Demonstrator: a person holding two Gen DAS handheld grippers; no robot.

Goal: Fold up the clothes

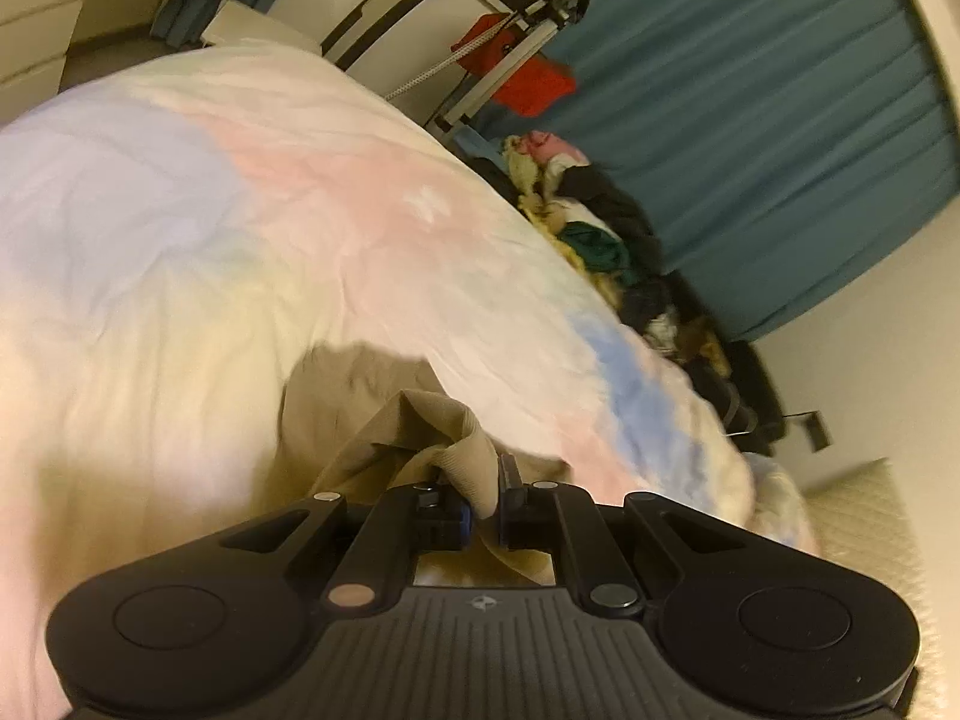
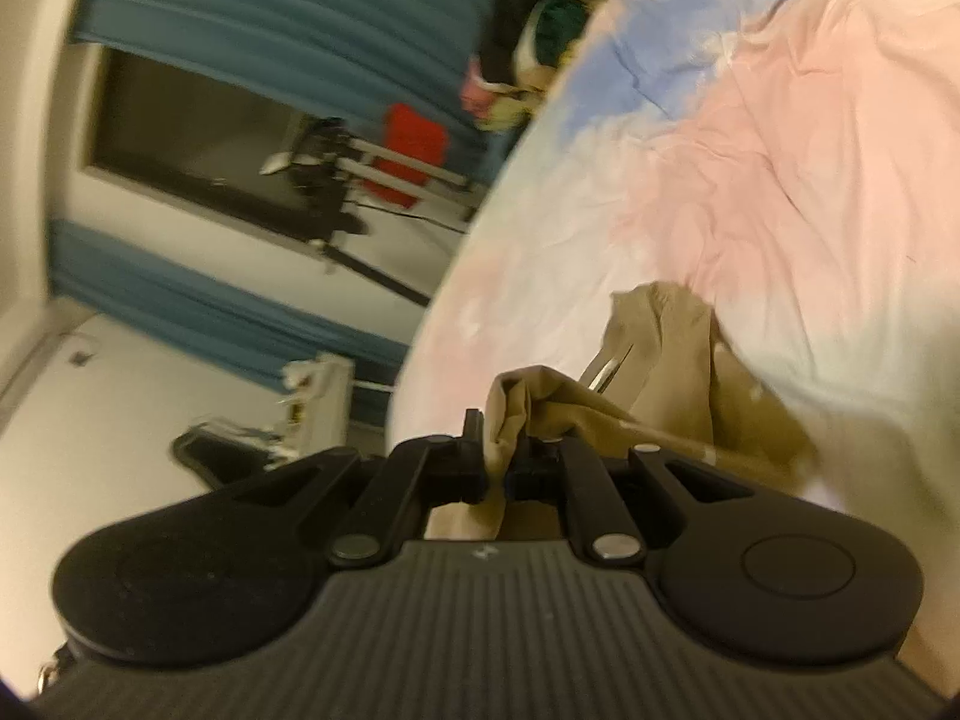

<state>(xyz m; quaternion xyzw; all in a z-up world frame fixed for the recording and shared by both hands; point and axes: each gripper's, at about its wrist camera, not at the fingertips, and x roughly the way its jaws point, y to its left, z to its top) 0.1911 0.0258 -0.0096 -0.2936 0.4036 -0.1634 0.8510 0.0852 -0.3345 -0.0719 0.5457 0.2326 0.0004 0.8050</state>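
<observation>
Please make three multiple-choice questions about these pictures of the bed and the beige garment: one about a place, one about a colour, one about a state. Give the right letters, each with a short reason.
1. Where is the clothes pile?
A. beside the bed, before the curtain
B. on the pillow
C. inside a drawer

2. What colour is the curtain?
A. yellow
B. teal blue
C. white

3. How is the left gripper?
A. open, apart from cloth
B. shut on the garment
C. out of view

Answers:
1 A: the clothes pile lies past the bed edge, against the curtain.
2 B: its folds are teal blue.
3 B: the left gripper pinches the garment; the right gripper does likewise.
</observation>
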